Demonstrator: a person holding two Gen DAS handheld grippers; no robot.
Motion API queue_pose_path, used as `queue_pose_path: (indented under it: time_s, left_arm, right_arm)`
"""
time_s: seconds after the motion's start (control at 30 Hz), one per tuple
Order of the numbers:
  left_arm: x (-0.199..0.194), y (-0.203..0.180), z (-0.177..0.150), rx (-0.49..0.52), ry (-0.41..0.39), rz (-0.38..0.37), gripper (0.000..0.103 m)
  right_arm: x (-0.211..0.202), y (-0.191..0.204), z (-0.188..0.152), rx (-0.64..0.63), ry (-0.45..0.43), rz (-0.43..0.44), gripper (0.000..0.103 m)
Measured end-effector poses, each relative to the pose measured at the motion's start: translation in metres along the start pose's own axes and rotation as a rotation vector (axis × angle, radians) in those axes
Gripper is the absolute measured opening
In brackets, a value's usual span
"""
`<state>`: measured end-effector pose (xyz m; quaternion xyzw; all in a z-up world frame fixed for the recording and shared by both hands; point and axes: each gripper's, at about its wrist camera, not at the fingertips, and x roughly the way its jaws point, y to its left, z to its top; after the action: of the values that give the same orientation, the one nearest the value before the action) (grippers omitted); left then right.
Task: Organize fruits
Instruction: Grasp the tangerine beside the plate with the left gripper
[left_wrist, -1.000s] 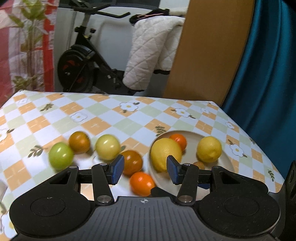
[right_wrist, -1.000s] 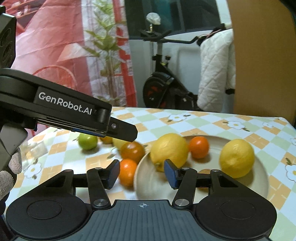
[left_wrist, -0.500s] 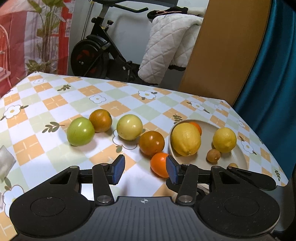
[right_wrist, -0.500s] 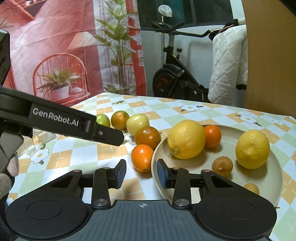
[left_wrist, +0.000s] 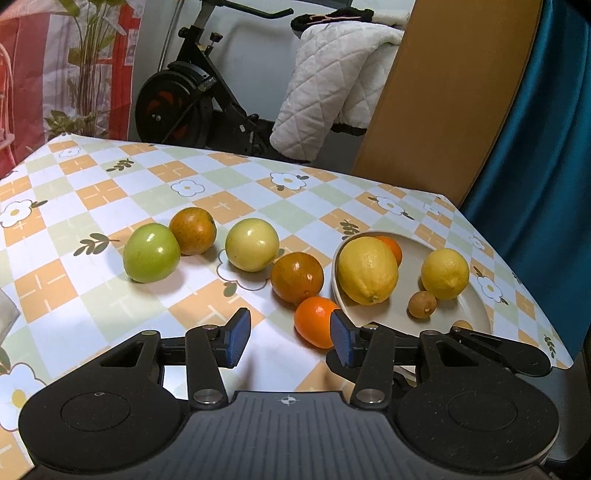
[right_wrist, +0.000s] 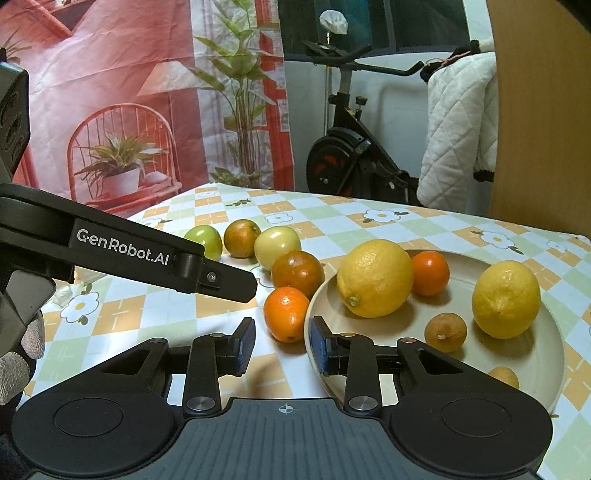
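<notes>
On the checked, flowered tablecloth (left_wrist: 92, 192) a loose row of fruit runs from far left towards a pale plate (right_wrist: 554, 339) on the right: a green apple (left_wrist: 151, 253), touching a brownish orange (left_wrist: 192, 230) just behind it; then a yellow-green apple (left_wrist: 252, 244); then a dark mottled orange (left_wrist: 297, 277); and nearest, a bright small orange (left_wrist: 316, 321) resting against the plate's left rim; on the plate lie a large lemon (right_wrist: 375, 277) with a small orange (right_wrist: 430, 273) tucked behind it, a smaller lemon (right_wrist: 506, 299) to the right, a small brown fruit (right_wrist: 445, 332) between them nearer the front, and a little pale fruit (right_wrist: 504, 376) at the near edge; the left gripper (left_wrist: 290, 336) hangs low over the cloth with its blue pads wide apart and nothing between them, the bright orange just beyond its right pad; the right gripper (right_wrist: 282, 345) has its fingers parted somewhat less, also empty, the right finger over the plate's near-left rim and the bright orange just ahead of the gap; behind the table stand an exercise bike (right_wrist: 351, 155) and a white quilted blanket (left_wrist: 332, 85).
</notes>
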<state>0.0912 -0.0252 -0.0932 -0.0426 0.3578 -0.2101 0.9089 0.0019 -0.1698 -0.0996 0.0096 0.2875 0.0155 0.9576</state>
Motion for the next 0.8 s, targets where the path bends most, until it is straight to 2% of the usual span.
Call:
queue_pose_path:
  time_s: [0.23, 0.73, 0.8]
  left_arm:
    - [0.013, -0.003, 0.008, -0.013, 0.031, -0.033, 0.047]
    - [0.051, -0.012, 0.019, -0.005, 0.09, -0.048, 0.047]
    - [0.052, -0.01, 0.019, -0.005, 0.097, -0.066, 0.043]
  right_arm:
    - [0.001, 0.001, 0.0, 0.004, 0.003, -0.002, 0.03]
    - [0.002, -0.002, -0.001, 0.018, 0.005, -0.009, 0.031]
    - [0.001, -0.002, -0.001, 0.015, 0.003, -0.008, 0.031]
